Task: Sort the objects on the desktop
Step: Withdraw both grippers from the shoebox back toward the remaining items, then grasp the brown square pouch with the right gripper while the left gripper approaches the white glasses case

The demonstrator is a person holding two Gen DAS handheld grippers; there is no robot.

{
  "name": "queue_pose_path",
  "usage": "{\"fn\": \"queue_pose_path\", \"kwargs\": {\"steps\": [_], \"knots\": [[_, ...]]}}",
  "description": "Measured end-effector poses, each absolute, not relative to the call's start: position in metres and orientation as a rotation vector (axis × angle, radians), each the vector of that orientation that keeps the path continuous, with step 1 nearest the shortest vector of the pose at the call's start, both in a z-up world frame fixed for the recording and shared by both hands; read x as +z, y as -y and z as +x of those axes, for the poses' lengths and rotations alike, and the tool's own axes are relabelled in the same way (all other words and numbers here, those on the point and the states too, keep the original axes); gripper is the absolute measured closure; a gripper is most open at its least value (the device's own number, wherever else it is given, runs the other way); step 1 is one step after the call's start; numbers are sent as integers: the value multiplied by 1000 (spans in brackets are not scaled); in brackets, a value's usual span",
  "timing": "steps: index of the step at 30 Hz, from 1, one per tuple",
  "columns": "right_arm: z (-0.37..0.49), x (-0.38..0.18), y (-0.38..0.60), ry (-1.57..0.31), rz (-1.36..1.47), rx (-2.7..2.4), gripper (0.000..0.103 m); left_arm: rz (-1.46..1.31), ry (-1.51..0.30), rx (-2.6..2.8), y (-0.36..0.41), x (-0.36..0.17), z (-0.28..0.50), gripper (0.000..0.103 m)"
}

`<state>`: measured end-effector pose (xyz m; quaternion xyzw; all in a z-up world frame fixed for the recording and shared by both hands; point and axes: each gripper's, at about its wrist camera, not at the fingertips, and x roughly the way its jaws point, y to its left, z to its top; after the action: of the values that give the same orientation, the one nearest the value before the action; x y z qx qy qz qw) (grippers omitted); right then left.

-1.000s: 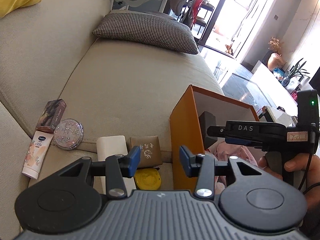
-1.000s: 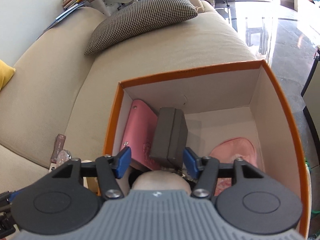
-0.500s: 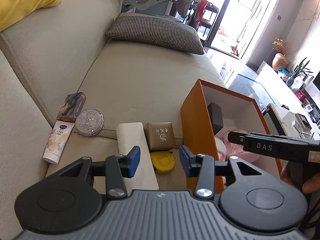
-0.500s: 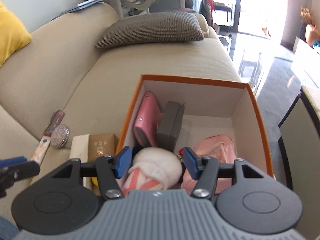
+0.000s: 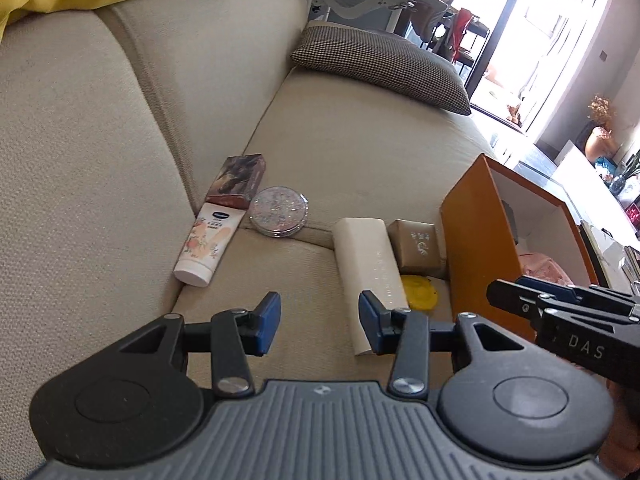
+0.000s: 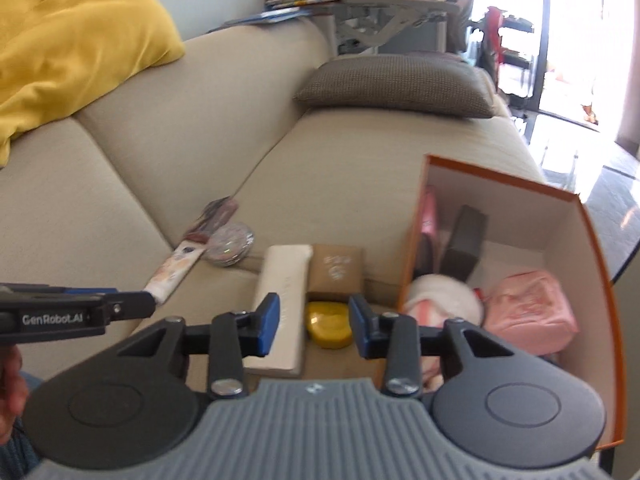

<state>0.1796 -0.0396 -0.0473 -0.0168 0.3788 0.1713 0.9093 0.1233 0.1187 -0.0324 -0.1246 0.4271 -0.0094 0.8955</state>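
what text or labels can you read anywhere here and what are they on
"DAS": side of the right gripper
"GenRobot.AI": side of the left gripper
Blue logo on the lotion tube: too small to read
Light characters on the brown box: unreadable
Faint print on the white box: unreadable

Each hand-held gripper has a ribbed grey body at the frame's bottom, two round black discs, black linkage bars with silver screws, and blue pads. The left hand-held gripper reads "GenRobot.AI" along its side; the right hand-held gripper reads "DAS".
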Motion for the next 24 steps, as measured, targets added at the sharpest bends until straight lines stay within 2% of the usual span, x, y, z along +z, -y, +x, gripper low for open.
{"fn": "queue_pose_path", "kwargs": {"steps": [13, 19, 24], "knots": [[229, -86, -10, -919, -79, 377, 69, -291, -944, 29, -173, -63, 164, 54], [273, -94, -9, -968, -200, 337, 68, -351, -970, -79, -159, -76, 190, 54], [311, -97, -8, -1045, -297, 349, 60, -375, -1014, -157, -131, -91, 207, 54]]}}
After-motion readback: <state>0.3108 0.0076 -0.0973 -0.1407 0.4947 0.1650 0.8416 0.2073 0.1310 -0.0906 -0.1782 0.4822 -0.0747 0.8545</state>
